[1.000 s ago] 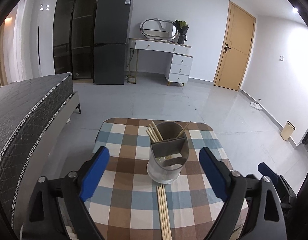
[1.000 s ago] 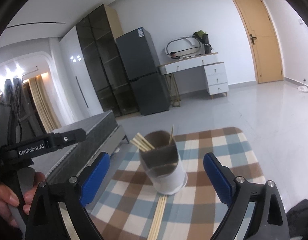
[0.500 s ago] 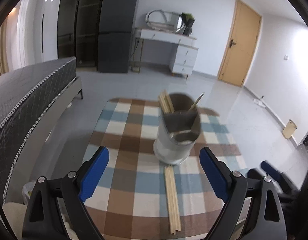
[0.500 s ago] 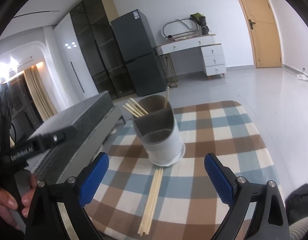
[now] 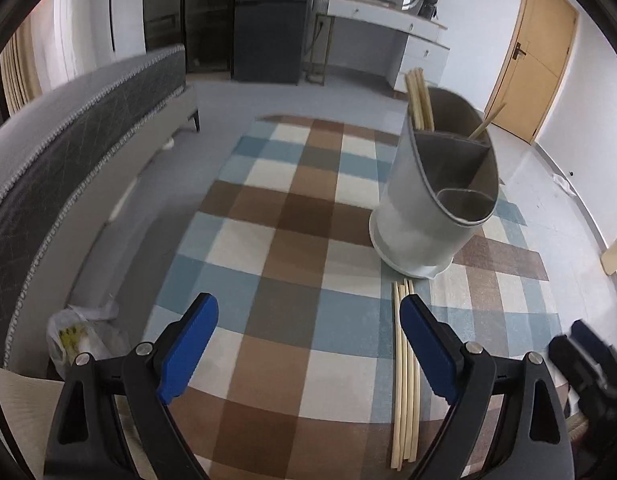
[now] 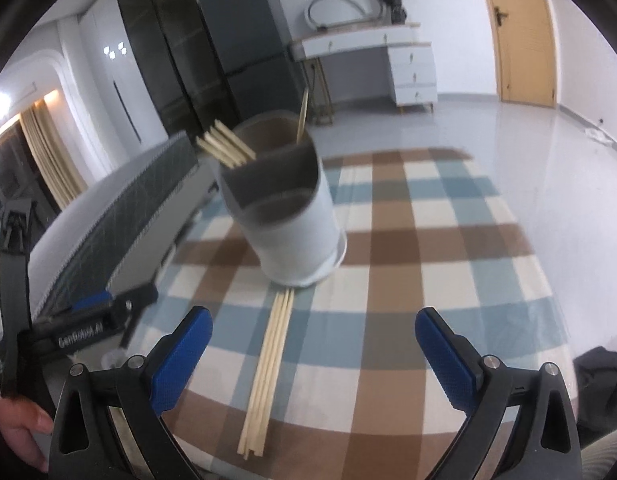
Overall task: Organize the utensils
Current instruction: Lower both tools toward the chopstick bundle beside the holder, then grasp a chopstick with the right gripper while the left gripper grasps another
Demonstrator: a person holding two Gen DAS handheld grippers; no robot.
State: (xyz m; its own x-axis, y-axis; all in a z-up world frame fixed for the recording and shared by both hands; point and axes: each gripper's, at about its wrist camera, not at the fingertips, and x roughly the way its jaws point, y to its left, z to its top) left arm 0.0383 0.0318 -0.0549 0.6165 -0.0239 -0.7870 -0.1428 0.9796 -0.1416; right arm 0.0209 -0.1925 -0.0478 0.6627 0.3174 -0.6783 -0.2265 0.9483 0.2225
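We hold left gripper [image 5: 308, 336] and right gripper [image 6: 312, 344] wide apart, empty | risk: loose chopsticks [image 6: 268, 364] scatter under a skewed pinch, or we bump holder [image 6: 284, 216] over

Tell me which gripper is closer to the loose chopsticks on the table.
Left, as far as I can tell. The left gripper has its right finger beside the loose chopsticks; the right gripper hangs open around them.

1. A utensil holder [image 5: 432, 200] stands on the table [image 5: 292, 248], right of centre in the left wrist view.
2. Loose chopsticks [image 5: 404, 364] lie on the table below it.
3. More chopsticks [image 6: 226, 148] stand in its rear compartment.
4. A bed [image 5: 68, 128] fills the left.
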